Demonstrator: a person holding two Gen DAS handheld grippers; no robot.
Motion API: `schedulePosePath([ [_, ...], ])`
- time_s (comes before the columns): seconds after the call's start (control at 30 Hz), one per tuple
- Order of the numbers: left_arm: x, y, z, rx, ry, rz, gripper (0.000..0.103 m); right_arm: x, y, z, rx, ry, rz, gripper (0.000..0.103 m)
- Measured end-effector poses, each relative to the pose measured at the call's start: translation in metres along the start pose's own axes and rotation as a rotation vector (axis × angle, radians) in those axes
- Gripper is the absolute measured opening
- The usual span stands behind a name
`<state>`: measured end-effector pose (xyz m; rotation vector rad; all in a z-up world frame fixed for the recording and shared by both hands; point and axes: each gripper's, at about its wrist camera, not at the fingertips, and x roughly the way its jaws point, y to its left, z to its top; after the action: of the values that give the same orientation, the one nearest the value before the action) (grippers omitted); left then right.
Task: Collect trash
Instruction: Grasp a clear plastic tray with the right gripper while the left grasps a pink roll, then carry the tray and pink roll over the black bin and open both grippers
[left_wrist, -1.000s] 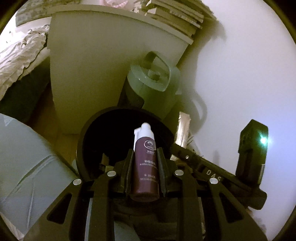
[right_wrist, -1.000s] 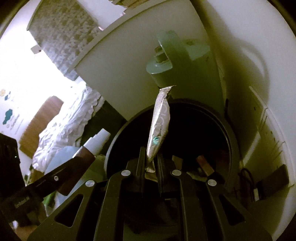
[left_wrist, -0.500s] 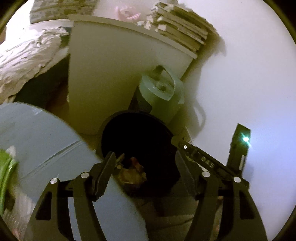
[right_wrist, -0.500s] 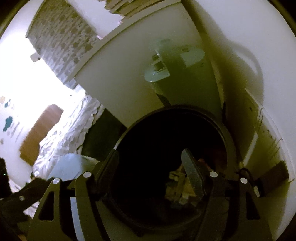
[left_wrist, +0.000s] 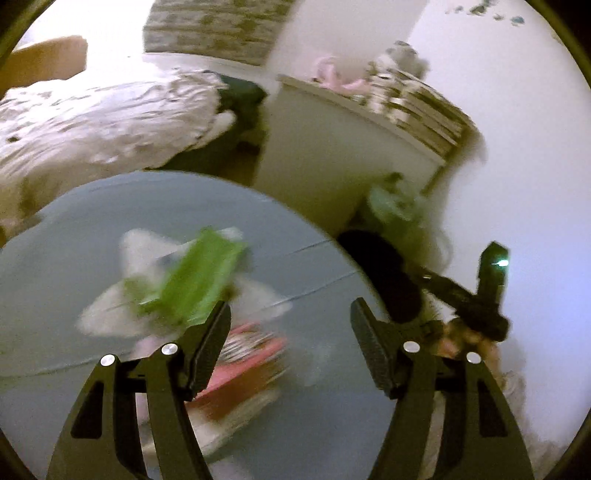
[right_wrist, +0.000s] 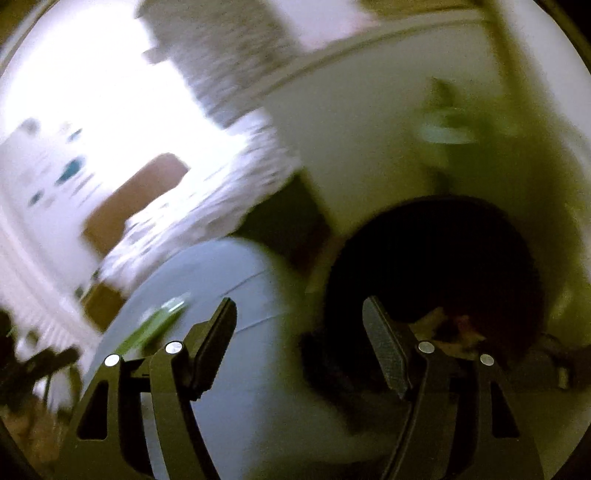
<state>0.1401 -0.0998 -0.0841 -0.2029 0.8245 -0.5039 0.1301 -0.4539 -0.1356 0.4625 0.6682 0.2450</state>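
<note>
My left gripper (left_wrist: 290, 310) is open and empty above a round grey table (left_wrist: 74, 266). On the table lie a green packet (left_wrist: 192, 280), white crumpled paper (left_wrist: 147, 251) and a pink and white wrapper (left_wrist: 243, 354), all blurred. The black trash bin (left_wrist: 384, 273) stands past the table's right edge. My right gripper (right_wrist: 299, 308) is open and empty, between the table (right_wrist: 229, 295) and the bin (right_wrist: 436, 266); trash shows in the bin's bottom. The green packet (right_wrist: 155, 325) shows at its left. The right gripper also shows in the left wrist view (left_wrist: 469, 299).
A white cabinet (left_wrist: 332, 158) with stacked books (left_wrist: 417, 107) stands behind the bin, with a pale green canister (left_wrist: 395, 203) beside it. A bed with rumpled white bedding (left_wrist: 103, 118) lies at the left. A white wall (left_wrist: 517, 147) is at the right.
Both grippers opened and dropped the purple bottle and the silver wrapper into the bin. Both then swung left, away from the bin and toward the table.
</note>
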Motion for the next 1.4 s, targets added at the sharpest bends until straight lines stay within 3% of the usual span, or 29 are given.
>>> schedulePosePath([
  [0.2,-0.021,0.066,-0.029,-0.015,0.080,0.079,0.066,0.011,0.107,-0.038,-0.337,0.176,0.229,0.071],
  [0.27,-0.020,0.078,-0.035,-0.011,0.105,0.078,0.066,0.017,0.131,-0.048,-0.414,0.232,0.249,0.071],
  [0.4,-0.013,0.092,-0.044,0.017,0.142,0.058,0.064,0.039,0.162,-0.061,-0.514,0.317,0.205,0.071],
  [0.57,0.009,0.098,-0.047,0.044,0.181,0.058,0.051,0.064,0.177,-0.068,-0.569,0.391,0.116,0.069],
  [0.67,0.019,0.099,-0.047,0.067,0.186,0.073,0.043,0.074,0.178,-0.078,-0.580,0.419,0.109,0.054],
  [0.73,0.021,0.100,-0.046,0.072,0.182,0.076,0.037,0.077,0.180,-0.082,-0.586,0.426,0.090,0.038],
  [0.77,0.021,0.102,-0.046,0.064,0.177,0.070,0.030,0.079,0.180,-0.083,-0.583,0.423,0.086,0.038],
  [0.93,0.004,0.104,-0.045,0.037,0.115,0.080,0.029,0.073,0.175,-0.079,-0.521,0.370,0.092,0.037],
  [1.13,-0.032,0.098,-0.036,-0.022,0.020,0.031,0.029,0.039,0.139,-0.051,-0.301,0.262,0.146,0.037],
  [1.27,-0.040,0.071,-0.018,-0.007,-0.022,-0.019,0.029,0.007,0.100,-0.028,-0.110,0.133,0.220,0.037],
  [1.4,-0.027,0.036,0.002,0.022,-0.040,-0.081,0.029,-0.014,0.065,-0.010,-0.007,0.011,0.209,0.037],
])
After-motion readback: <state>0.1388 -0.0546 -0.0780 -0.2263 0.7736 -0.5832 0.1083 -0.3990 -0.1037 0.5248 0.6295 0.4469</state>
